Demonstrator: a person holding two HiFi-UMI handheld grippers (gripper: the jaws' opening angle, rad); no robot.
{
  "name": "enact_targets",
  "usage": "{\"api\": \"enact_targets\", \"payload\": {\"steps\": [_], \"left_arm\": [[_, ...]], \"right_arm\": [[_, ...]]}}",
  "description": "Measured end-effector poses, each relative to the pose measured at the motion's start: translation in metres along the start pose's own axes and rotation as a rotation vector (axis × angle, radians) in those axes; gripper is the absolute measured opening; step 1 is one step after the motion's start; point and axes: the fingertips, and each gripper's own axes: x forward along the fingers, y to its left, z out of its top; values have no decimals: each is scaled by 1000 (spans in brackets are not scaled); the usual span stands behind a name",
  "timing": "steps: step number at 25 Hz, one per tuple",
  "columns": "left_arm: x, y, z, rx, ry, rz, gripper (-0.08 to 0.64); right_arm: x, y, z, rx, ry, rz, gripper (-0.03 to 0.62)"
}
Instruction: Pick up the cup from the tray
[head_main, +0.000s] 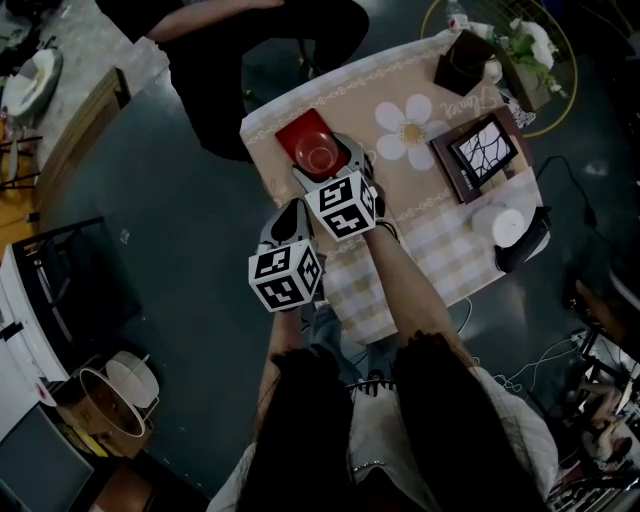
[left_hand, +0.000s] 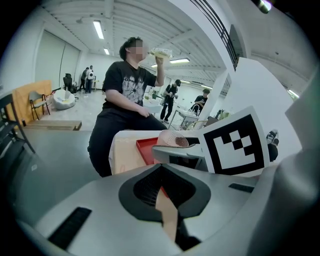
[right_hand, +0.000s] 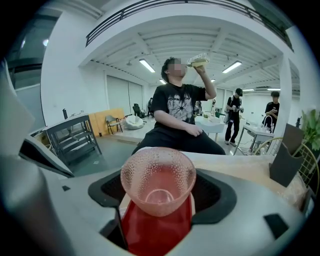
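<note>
A pink dimpled glass cup sits between the jaws of my right gripper, which is shut on it. The cup hangs a little above the red tray, tilted toward the camera. From the head view the cup is over the red tray at the table's far left corner, under my right gripper. My left gripper hovers at the table's near left edge, shut and holding nothing.
The table carries a beige cloth with a daisy print, a framed picture, a dark box, flowers and a white roll. A person in black sits just beyond the tray, drinking from a bottle.
</note>
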Motion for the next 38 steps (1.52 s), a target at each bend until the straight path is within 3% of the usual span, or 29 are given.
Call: {"api": "enact_targets", "payload": {"steps": [12,19,29,38], "left_arm": [[-12,-17,13,4,-32,-24,5],[-31,-39,3,29,-31,-63,5],[-42,-71,-21,72,-11,-105,5],[-37,-95,-36,91,11,-125,5]], "right_arm": [[-38,-12,-2,28,-11,-21,391],[-79,-16,-16,49,-5,-69,391],[-128,-26,-62,104,14,-141,391],[-147,-32,-97,113,44,-145,391]]}}
